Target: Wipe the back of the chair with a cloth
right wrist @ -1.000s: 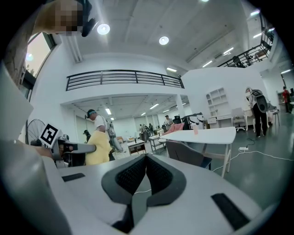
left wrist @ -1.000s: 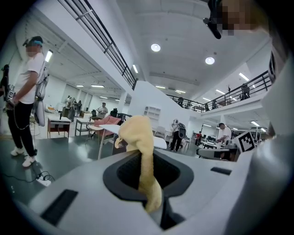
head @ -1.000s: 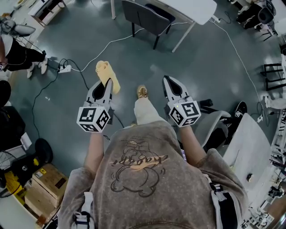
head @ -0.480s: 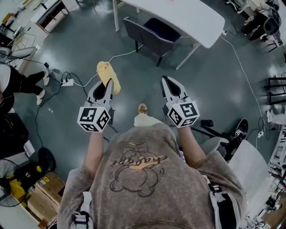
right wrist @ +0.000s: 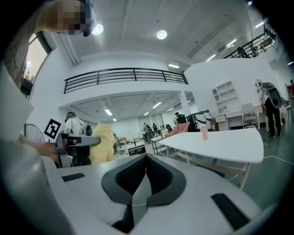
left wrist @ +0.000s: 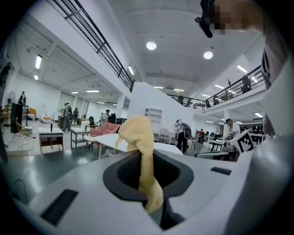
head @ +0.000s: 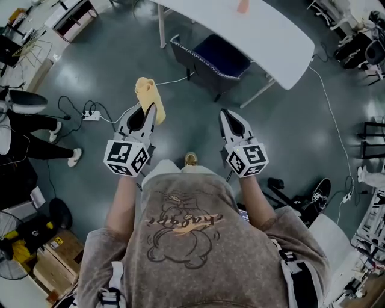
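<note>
Left tool [head: 148, 109] is shut on a yellow cloth [head: 146, 91]. In the left gripper view its jaws pinch a narrow strip at the cloth's lower end, and the rest rises above the tips as a bunched lump. Right tool [head: 224, 114] has its jaws pressed together, pad against pad, and holds nothing. Both tools are held in the air ahead of the person's chest, side by side and well apart, pointing forward.

Open room: bare grey floor [head: 289, 126] lies between the tools and the chair [head: 207, 59], and more of it lies to the right. A white cable [head: 170, 82] runs across the floor from the chair's foot toward the left. A power strip [head: 91, 114] with dark leads lies on the floor left of the left tool. A second white cable [head: 328, 90] curves over the floor at the right. Another person's legs [head: 36, 129] reach in from the left edge. The wearer's shoe [head: 190, 159] shows between the two tools.

Task thing: the chair is dark with a navy seat. It stands just beside the near edge of the white bench [head: 264, 33], its back turned toward the tools. The cloth hangs clear of the chair, near but not touching it.

Container: a small orange cup [head: 242, 6] stands on the bench; its contents cannot be made out.
</note>
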`<state>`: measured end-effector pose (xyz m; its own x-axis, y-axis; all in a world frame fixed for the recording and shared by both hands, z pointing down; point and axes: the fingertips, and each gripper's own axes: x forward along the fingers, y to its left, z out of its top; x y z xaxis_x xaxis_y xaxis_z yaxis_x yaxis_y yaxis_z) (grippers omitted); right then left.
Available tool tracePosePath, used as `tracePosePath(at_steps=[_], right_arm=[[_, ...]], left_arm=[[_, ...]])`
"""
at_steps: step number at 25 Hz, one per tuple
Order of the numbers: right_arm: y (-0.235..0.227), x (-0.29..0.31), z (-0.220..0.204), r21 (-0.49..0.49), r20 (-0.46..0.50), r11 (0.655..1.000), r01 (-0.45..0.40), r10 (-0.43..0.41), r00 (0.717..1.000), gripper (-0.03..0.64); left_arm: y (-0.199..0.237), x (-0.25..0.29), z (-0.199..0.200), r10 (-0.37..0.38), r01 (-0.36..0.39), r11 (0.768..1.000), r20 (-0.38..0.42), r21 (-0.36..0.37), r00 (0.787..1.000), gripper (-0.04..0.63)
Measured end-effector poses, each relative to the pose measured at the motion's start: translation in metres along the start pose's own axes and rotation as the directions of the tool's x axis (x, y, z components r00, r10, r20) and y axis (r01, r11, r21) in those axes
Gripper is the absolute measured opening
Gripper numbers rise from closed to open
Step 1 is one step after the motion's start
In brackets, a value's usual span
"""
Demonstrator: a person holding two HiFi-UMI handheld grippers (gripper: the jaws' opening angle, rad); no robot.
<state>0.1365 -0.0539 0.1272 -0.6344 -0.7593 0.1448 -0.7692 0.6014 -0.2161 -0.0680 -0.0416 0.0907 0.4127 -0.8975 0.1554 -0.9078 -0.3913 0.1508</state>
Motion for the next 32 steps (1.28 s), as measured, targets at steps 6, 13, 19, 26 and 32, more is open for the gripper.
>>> tracePosePath(at_steps=[6,13,19,26,32], right_arm=[[-0.005,0.040,0.000,0.013,-0.008,0.999,0.032,-0.032,0.999,0.025],[-0.018,0.072,-0.005,0.059,-0.002,0.992,0.110,-0.110,0.994,0.025],[-0.011,0.109,-0.021,0.055,-0.014,0.986,0.156,-0.155,0.988,0.025],[-0.025,0.130,-0.064,-0.007,-0.039,0.980,0.200,-0.201,0.979,0.025],[-0.047,0.152,-0.111,-0.031,-0.023,0.980,0.197,-0.198,0.980,0.025]], left_arm=[[0.046,0.029,0.007,-0.003,0.003,1.000,-0.006,0.010,1.000,0.051],[0.073,0.078,-0.001,-0.092,0.092,0.996,-0.035,-0.009,0.995,0.051],[0.101,0.104,-0.016,-0.174,0.176,0.984,-0.063,0.034,0.983,0.051],[0.123,0.128,-0.053,-0.211,0.213,0.976,-0.045,0.048,0.976,0.051],[0.134,0.146,-0.095,-0.225,0.227,0.971,-0.031,0.073,0.974,0.051]])
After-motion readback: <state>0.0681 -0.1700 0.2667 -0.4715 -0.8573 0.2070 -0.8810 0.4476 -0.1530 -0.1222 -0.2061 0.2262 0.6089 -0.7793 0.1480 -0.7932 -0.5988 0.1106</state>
